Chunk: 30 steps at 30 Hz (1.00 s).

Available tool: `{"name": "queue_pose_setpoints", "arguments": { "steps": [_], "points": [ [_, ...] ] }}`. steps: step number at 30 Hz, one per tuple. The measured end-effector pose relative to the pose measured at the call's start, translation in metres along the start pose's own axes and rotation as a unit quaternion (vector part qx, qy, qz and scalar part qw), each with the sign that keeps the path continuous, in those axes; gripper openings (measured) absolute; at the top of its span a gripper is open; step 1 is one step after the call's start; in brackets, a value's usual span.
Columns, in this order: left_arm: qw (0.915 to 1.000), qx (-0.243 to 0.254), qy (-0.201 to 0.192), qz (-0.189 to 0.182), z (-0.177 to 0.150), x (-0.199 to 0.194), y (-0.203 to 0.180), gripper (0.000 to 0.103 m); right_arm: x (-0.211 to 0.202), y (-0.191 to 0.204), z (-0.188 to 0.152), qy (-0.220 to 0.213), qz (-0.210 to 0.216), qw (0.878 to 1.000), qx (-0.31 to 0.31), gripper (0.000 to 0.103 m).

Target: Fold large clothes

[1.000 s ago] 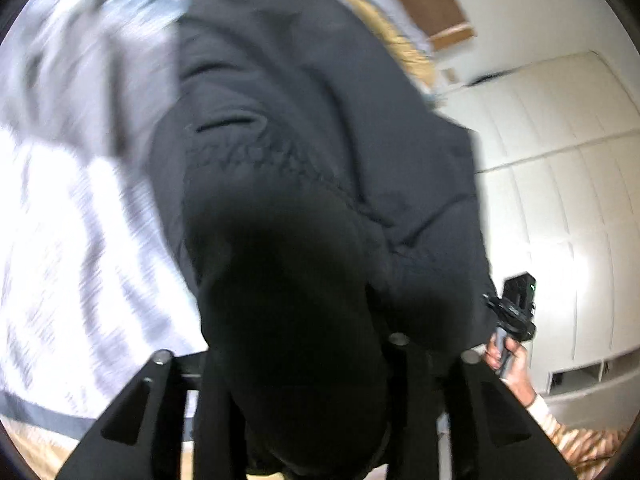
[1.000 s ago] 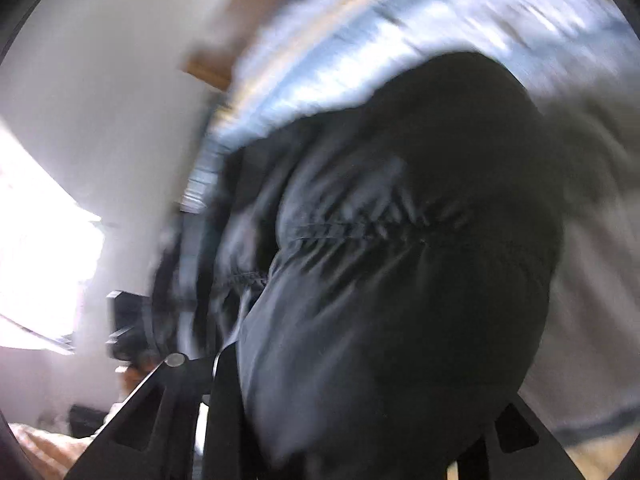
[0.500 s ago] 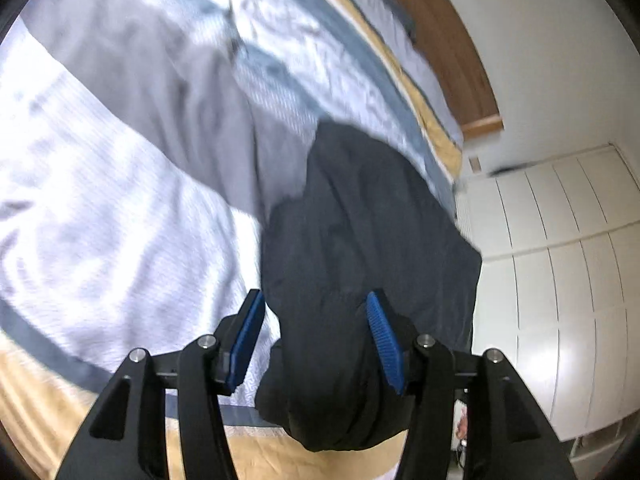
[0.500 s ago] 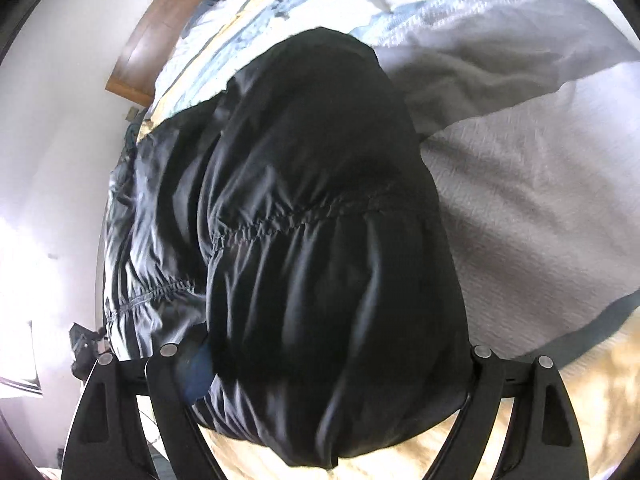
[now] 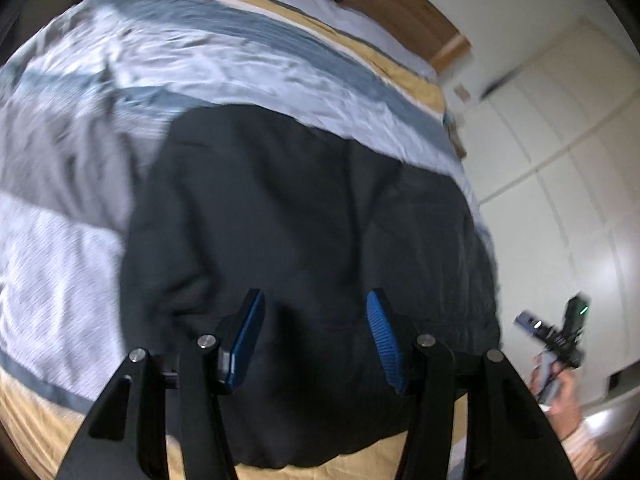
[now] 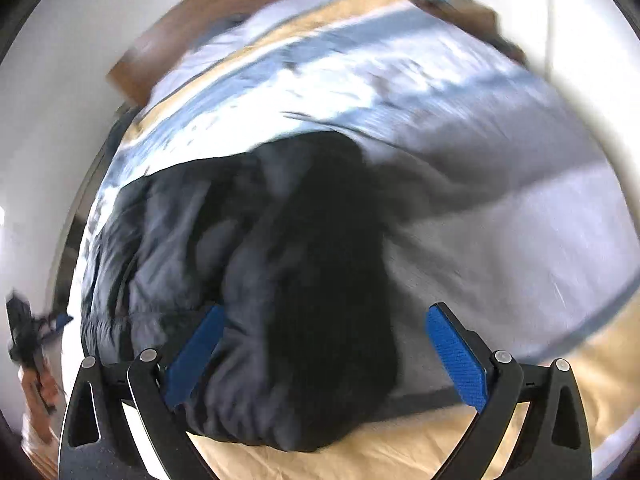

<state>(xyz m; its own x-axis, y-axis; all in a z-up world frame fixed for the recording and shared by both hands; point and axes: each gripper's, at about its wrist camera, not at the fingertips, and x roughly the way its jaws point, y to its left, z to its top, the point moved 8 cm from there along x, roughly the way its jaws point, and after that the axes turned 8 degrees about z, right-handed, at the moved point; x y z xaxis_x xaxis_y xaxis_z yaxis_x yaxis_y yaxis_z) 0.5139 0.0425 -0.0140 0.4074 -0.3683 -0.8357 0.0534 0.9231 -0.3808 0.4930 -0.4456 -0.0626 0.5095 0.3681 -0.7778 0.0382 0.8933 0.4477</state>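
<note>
A large black jacket (image 5: 304, 232) lies folded over in a bulky heap on the striped bedspread (image 5: 248, 68), near the bed's front edge. My left gripper (image 5: 316, 332) hangs open just above its near part, blue pads apart, holding nothing. In the right wrist view the same jacket (image 6: 280, 280) fills the middle, its puffy folded end toward me. My right gripper (image 6: 328, 352) is open wide above that end, holding nothing. Both views are blurred by motion.
The bedspread (image 6: 500, 208) has white, blue, grey and tan bands. A wooden headboard (image 5: 400, 0) stands at the far end. White wardrobe doors (image 5: 560, 160) are on the right. The other hand-held gripper shows at the left view's right edge (image 5: 560, 336).
One second ago both grippers were shut on the jacket and held it up. They opened and let it drop onto the bed, then pulled back so more of the bed shows.
</note>
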Motion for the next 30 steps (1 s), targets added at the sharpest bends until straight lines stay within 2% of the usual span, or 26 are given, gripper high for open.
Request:
{"name": "queue_pose_setpoints", "arguments": {
  "steps": [3,6,8,11,13,16,22,26,30],
  "points": [
    [0.9987,0.036,0.000,0.035,-0.001,0.028,-0.031,0.051,0.024,0.040,-0.005,0.001,0.016,0.999,-0.030,0.100],
    [0.9957,0.063,-0.011,0.066,0.001,0.044,-0.054,0.051,0.055,0.068,-0.013,0.004,0.015,0.998,-0.065,0.100],
    [0.9955,0.068,-0.020,0.063,0.007,0.051,-0.071,0.051,0.072,0.083,-0.016,0.010,0.011,0.996,-0.083,0.100],
    [0.9922,0.103,-0.043,0.055,0.012,0.058,-0.105,0.051,0.092,0.113,-0.013,0.004,0.021,0.993,-0.116,0.100],
    [0.9919,0.113,-0.026,0.052,0.014,0.079,-0.117,0.051,0.106,0.127,-0.011,0.006,0.029,0.991,-0.133,0.100],
    [0.9904,0.120,-0.013,0.068,0.028,0.112,-0.118,0.051,0.139,0.123,0.003,0.014,0.002,0.990,-0.138,0.100],
    [0.9920,0.096,0.004,0.082,0.095,0.176,-0.114,0.052,0.183,0.093,0.059,0.016,-0.026,0.993,-0.118,0.103],
    [0.9921,0.081,0.019,0.094,0.142,0.212,-0.113,0.054,0.209,0.082,0.098,0.021,-0.034,0.995,-0.096,0.103],
    [0.9940,0.060,0.041,0.082,0.161,0.227,-0.100,0.056,0.225,0.057,0.122,0.039,-0.031,0.997,-0.055,0.103]
  ]
}}
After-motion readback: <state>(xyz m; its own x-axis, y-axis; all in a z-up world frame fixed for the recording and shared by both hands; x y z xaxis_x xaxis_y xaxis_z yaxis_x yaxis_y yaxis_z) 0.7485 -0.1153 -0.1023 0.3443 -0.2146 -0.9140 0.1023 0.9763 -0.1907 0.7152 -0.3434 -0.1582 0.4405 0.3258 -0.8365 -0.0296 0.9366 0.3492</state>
